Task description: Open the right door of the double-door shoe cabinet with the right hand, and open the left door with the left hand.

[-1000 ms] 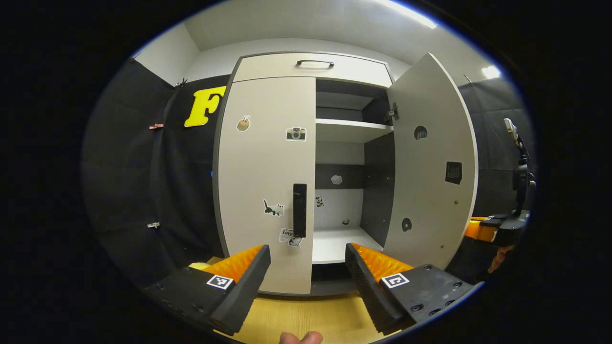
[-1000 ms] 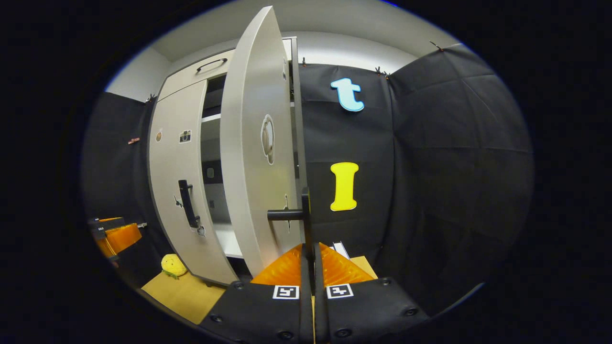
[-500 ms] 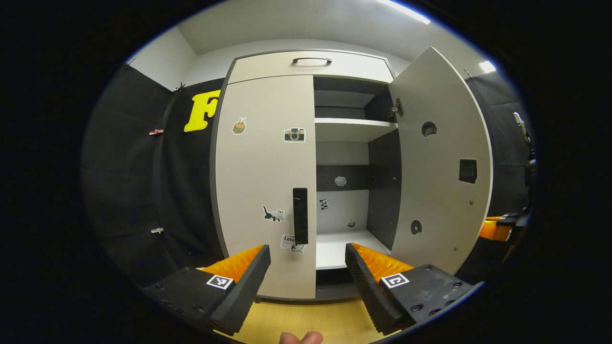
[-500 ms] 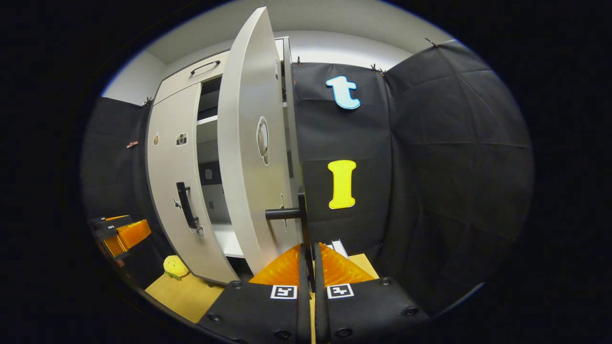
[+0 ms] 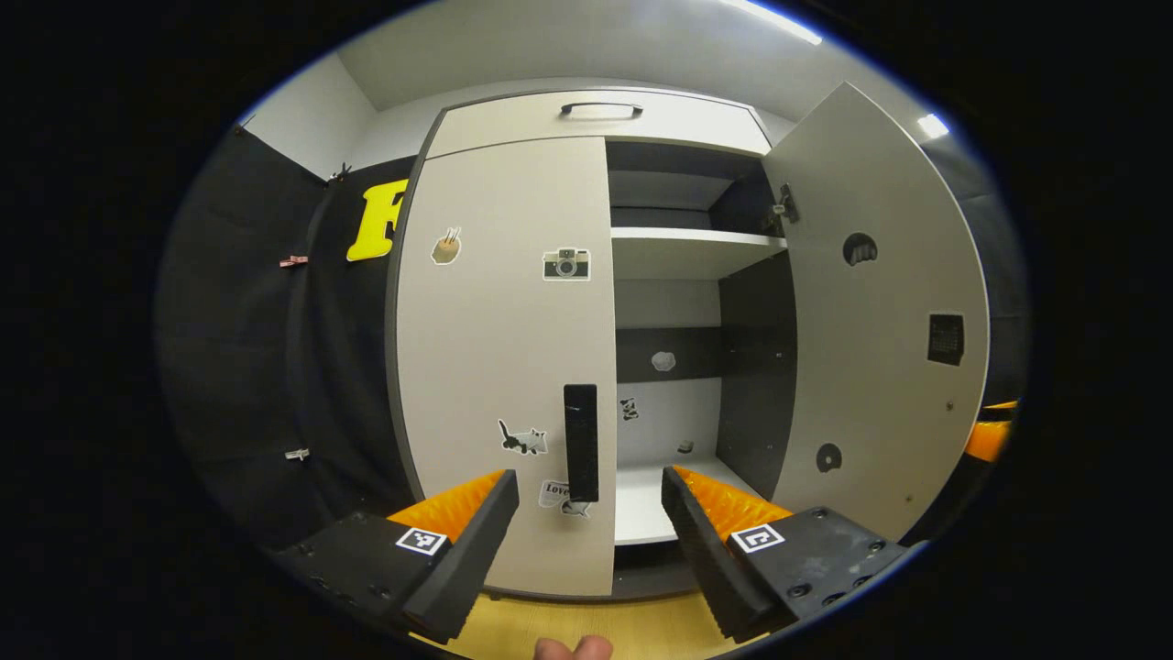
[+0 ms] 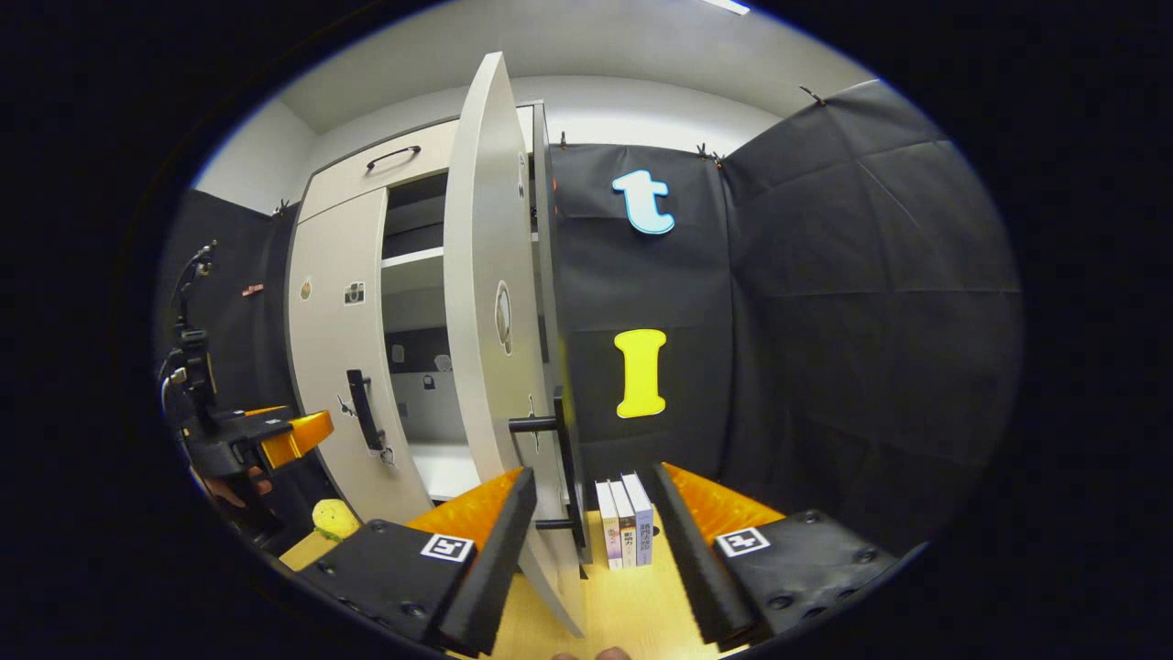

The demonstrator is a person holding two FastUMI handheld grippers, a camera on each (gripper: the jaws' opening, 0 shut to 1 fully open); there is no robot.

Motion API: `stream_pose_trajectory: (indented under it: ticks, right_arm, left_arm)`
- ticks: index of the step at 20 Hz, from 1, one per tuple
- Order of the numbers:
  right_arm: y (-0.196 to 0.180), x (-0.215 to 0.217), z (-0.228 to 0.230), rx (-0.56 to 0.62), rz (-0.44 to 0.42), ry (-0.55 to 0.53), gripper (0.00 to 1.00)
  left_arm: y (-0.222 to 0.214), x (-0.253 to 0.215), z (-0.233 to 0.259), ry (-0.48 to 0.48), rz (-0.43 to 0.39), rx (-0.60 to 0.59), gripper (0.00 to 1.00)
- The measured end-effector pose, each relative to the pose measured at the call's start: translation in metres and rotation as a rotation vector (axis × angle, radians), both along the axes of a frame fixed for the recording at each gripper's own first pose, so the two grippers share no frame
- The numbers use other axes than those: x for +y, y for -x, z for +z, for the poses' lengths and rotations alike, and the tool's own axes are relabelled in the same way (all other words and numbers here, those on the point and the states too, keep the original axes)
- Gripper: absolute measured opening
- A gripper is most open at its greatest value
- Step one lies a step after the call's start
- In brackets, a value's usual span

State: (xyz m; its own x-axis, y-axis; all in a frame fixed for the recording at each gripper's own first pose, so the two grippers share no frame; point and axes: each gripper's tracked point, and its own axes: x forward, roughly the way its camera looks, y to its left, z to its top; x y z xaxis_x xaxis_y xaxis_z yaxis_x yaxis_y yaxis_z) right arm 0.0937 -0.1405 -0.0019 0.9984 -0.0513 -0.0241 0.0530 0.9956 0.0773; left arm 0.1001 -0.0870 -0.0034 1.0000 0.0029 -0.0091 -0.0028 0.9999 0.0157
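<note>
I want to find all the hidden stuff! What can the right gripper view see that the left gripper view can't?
Right gripper view: three books standing on the floor beside the open right door, a yellow plush toy, and that door's outer handle. Left gripper view: the right door's inner face and its hinge. Both: the shut left door, its black handle and the camera sticker.
</note>
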Motion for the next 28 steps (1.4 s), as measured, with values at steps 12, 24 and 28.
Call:
stream_pose_trajectory:
  ticks: [12,24,28]
  right_arm:
    - [0.006,-0.015,-0.005,0.012,-0.064,0.078,0.98]
    - [0.012,-0.037,0.008,-0.029,-0.111,0.012,0.97]
    - [0.017,-0.039,0.011,-0.040,-0.124,0.009,0.98]
  left_arm:
    - [-0.105,0.014,-0.024,-0.042,0.016,0.005,0.93]
    - [-0.137,0.009,-0.029,-0.055,0.008,-0.009,0.36]
    - [-0.137,0.008,-0.036,-0.014,0.015,0.028,0.36]
